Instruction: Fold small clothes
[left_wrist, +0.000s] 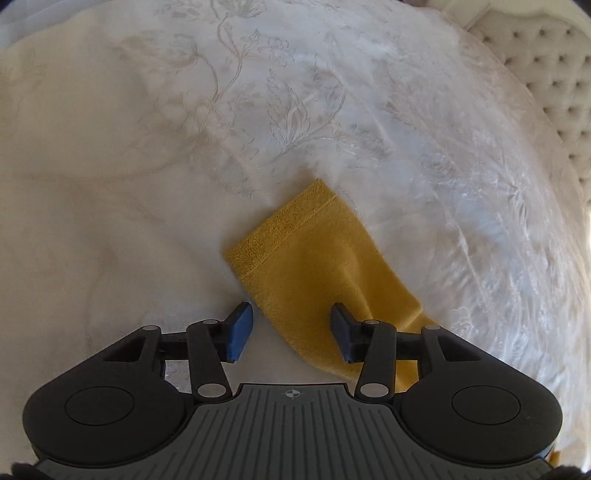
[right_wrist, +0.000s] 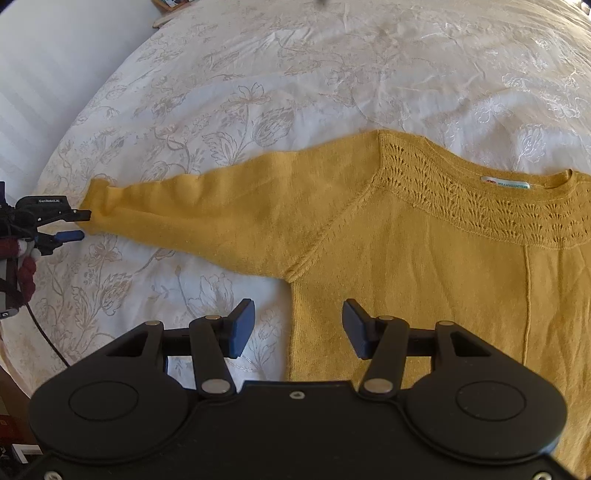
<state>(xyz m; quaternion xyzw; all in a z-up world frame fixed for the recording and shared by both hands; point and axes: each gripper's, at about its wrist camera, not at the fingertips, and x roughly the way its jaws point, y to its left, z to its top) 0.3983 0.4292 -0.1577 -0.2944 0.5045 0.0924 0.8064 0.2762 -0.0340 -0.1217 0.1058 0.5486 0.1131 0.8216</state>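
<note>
A mustard-yellow knit sweater (right_wrist: 424, 258) with a lace yoke and a neck label (right_wrist: 506, 183) lies flat on the bed. Its sleeve (right_wrist: 221, 214) stretches out to the left. In the left wrist view the sleeve's cuff end (left_wrist: 310, 258) lies on the cover. My left gripper (left_wrist: 291, 332) stands open just over it, the sleeve's edge between its fingers and the pads clear of the cloth. The right wrist view shows this left gripper (right_wrist: 82, 224) at the cuff tip. My right gripper (right_wrist: 298, 328) is open above the sweater's side edge below the armpit, holding nothing.
A white bedspread (right_wrist: 258, 92) with a grey floral pattern covers the bed. A tufted headboard (left_wrist: 546, 74) runs along the upper right in the left wrist view. The bed's edge and a dark cable (right_wrist: 48, 332) are at the lower left in the right wrist view.
</note>
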